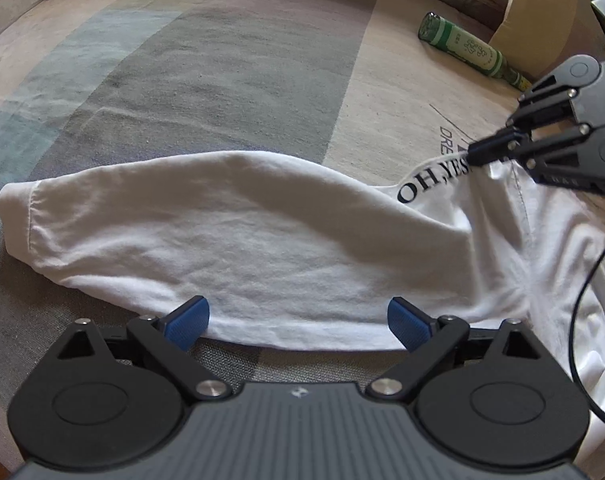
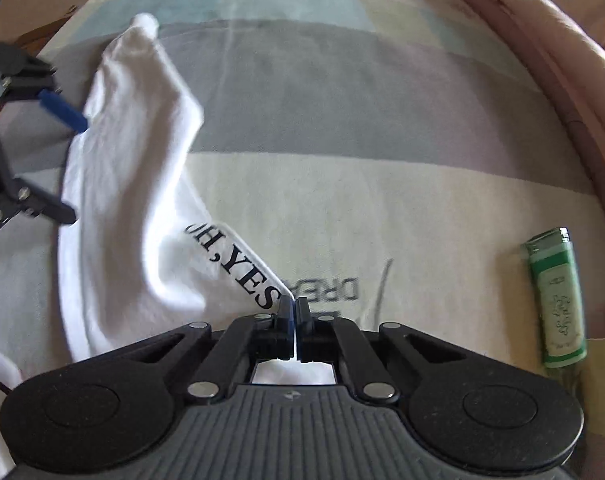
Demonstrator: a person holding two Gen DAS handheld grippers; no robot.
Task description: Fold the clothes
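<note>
Where your left wrist camera looks down, a soft, crinkled white shirt [image 1: 262, 240] lies on a bed sheet [image 1: 222, 60] of broad muted colour blocks, its long sleeve stretched leftward; your left claw [image 1: 298, 322] stands wide open, blue ribbed pads [image 1: 188, 322] at the sleeve's near edge, gripping nothing; your right claw [image 1: 472, 156] sits pinched on the fabric beside the black lettering; a green glass bottle [image 1: 472, 50] lies on its side well apart.

From your right wrist camera, your right claw [image 2: 294, 306] is closed tight on the shirt [image 2: 122, 168] edge at the printed words; the bottle [image 2: 556, 300] lies at right.
</note>
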